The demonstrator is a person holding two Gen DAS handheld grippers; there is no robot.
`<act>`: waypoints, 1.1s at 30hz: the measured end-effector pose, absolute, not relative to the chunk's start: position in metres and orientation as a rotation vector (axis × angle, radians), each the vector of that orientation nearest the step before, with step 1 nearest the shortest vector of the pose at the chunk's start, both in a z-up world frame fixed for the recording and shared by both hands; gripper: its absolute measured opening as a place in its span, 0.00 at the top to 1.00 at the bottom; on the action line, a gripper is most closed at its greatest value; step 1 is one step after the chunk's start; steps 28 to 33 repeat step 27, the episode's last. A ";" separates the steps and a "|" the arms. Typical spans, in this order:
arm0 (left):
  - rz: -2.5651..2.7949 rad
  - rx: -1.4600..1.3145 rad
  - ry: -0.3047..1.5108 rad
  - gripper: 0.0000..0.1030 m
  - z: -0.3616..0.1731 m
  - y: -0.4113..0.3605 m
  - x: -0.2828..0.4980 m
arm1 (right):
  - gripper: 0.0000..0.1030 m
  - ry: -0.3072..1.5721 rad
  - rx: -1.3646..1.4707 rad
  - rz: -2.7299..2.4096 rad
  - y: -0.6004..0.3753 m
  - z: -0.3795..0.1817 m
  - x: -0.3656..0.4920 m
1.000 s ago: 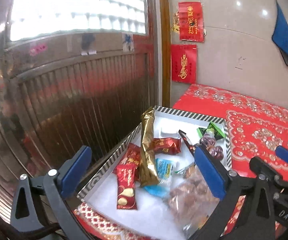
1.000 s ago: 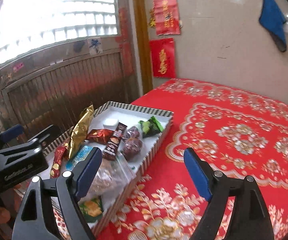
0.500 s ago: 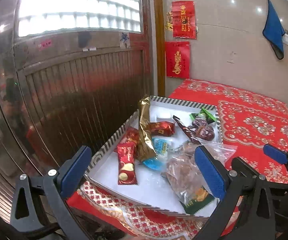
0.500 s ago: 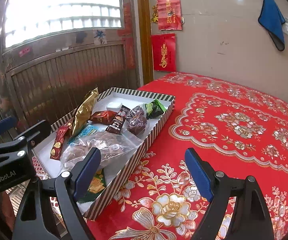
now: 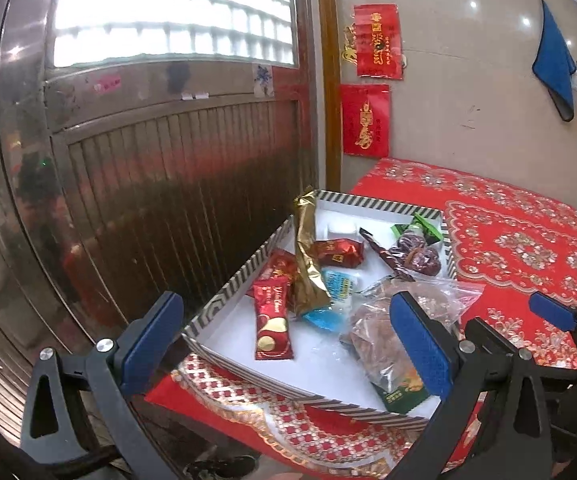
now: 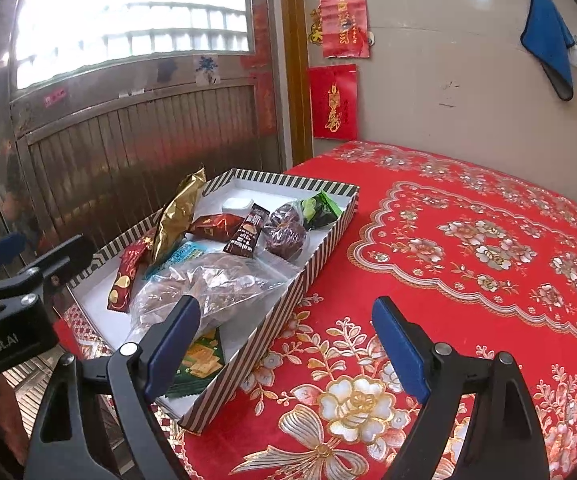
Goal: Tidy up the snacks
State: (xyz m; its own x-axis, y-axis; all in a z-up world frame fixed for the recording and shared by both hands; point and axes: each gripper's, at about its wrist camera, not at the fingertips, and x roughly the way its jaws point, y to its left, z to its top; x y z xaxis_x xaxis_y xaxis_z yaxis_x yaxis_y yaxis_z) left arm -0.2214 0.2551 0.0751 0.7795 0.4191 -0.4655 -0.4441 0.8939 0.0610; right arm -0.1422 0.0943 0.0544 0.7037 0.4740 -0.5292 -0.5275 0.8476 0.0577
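A striped box with a white floor lies at the table's left edge and holds the snacks. Among them are a gold packet, a red bar packet, a clear bag of brown pieces and a green cracker pack. My left gripper hovers open over the box's near end, with nothing between its fingers. My right gripper is open and empty above the box's right wall. In that view the clear bag, gold packet and wrapped dates show.
A red floral tablecloth covers the table to the right of the box. A ribbed metal door stands close on the left, past the table edge. The tiled wall behind carries red paper hangings and a blue cloth.
Both grippers have drawn back from the box, so its near edge and the green cracker pack have come into view. Both stay open and the snacks have not moved.
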 end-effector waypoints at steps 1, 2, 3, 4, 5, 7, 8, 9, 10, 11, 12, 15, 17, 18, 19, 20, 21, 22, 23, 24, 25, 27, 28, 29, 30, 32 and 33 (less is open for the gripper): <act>0.480 -0.040 0.490 0.00 0.075 0.254 -0.222 | 0.14 0.561 -0.105 0.561 0.096 0.054 -0.143; 0.487 -0.032 0.489 0.00 0.075 0.254 -0.222 | 0.14 0.562 -0.107 0.563 0.097 0.053 -0.143; 0.489 -0.024 0.489 0.00 0.074 0.253 -0.222 | 0.14 0.564 -0.110 0.564 0.097 0.053 -0.143; 0.487 -0.021 0.490 0.00 0.074 0.253 -0.222 | 0.14 0.566 -0.114 0.564 0.099 0.052 -0.143; 0.481 -0.023 0.491 0.00 0.074 0.253 -0.222 | 0.14 0.566 -0.116 0.565 0.100 0.052 -0.143; 0.472 -0.028 0.491 0.00 0.073 0.254 -0.222 | 0.14 0.566 -0.122 0.567 0.101 0.052 -0.144; 0.470 -0.031 0.492 0.00 0.074 0.254 -0.222 | 0.14 0.566 -0.122 0.569 0.102 0.052 -0.144; 0.467 -0.032 0.492 0.00 0.074 0.255 -0.222 | 0.14 0.567 -0.123 0.570 0.103 0.052 -0.144; 0.468 -0.034 0.492 0.00 0.074 0.256 -0.222 | 0.14 0.568 -0.125 0.570 0.103 0.052 -0.145; 0.469 -0.036 0.491 0.00 0.074 0.256 -0.222 | 0.14 0.570 -0.126 0.571 0.104 0.052 -0.145; 0.469 -0.039 0.491 0.00 0.075 0.256 -0.222 | 0.14 0.571 -0.126 0.573 0.105 0.052 -0.145; 0.468 -0.047 0.499 0.00 0.074 0.259 -0.221 | 0.14 0.575 -0.130 0.577 0.107 0.051 -0.145; 0.468 -0.052 0.496 0.00 0.074 0.260 -0.221 | 0.14 0.577 -0.133 0.581 0.109 0.051 -0.146; 0.469 -0.053 0.497 0.00 0.074 0.260 -0.221 | 0.14 0.576 -0.135 0.582 0.109 0.051 -0.146; 0.468 -0.053 0.499 0.00 0.073 0.260 -0.221 | 0.14 0.576 -0.137 0.582 0.110 0.051 -0.146; 0.468 -0.055 0.501 0.00 0.073 0.261 -0.221 | 0.14 0.577 -0.140 0.582 0.110 0.051 -0.146; 0.466 -0.056 0.504 0.00 0.072 0.261 -0.220 | 0.14 0.579 -0.139 0.583 0.110 0.051 -0.146; 0.466 -0.055 0.507 0.00 0.072 0.261 -0.220 | 0.14 0.580 -0.139 0.584 0.110 0.050 -0.146; 0.467 -0.052 0.507 0.00 0.071 0.260 -0.220 | 0.14 0.583 -0.137 0.586 0.110 0.050 -0.146; 0.468 -0.048 0.505 0.00 0.071 0.259 -0.219 | 0.14 0.583 -0.136 0.587 0.110 0.050 -0.145; 0.469 -0.041 0.504 0.00 0.071 0.258 -0.219 | 0.14 0.583 -0.135 0.586 0.109 0.050 -0.145; 0.460 -0.036 0.503 0.00 0.073 0.256 -0.218 | 0.14 0.584 -0.134 0.585 0.108 0.051 -0.144; 0.460 -0.036 0.503 0.00 0.073 0.256 -0.218 | 0.14 0.584 -0.134 0.585 0.108 0.051 -0.144; 0.460 -0.036 0.503 0.00 0.073 0.256 -0.218 | 0.14 0.584 -0.134 0.585 0.108 0.051 -0.144; 0.460 -0.036 0.503 0.00 0.073 0.256 -0.218 | 0.14 0.584 -0.134 0.585 0.108 0.051 -0.144; 0.460 -0.036 0.503 0.00 0.073 0.256 -0.218 | 0.14 0.584 -0.134 0.585 0.108 0.051 -0.144; 0.460 -0.036 0.503 0.00 0.073 0.256 -0.218 | 0.14 0.584 -0.134 0.585 0.108 0.051 -0.144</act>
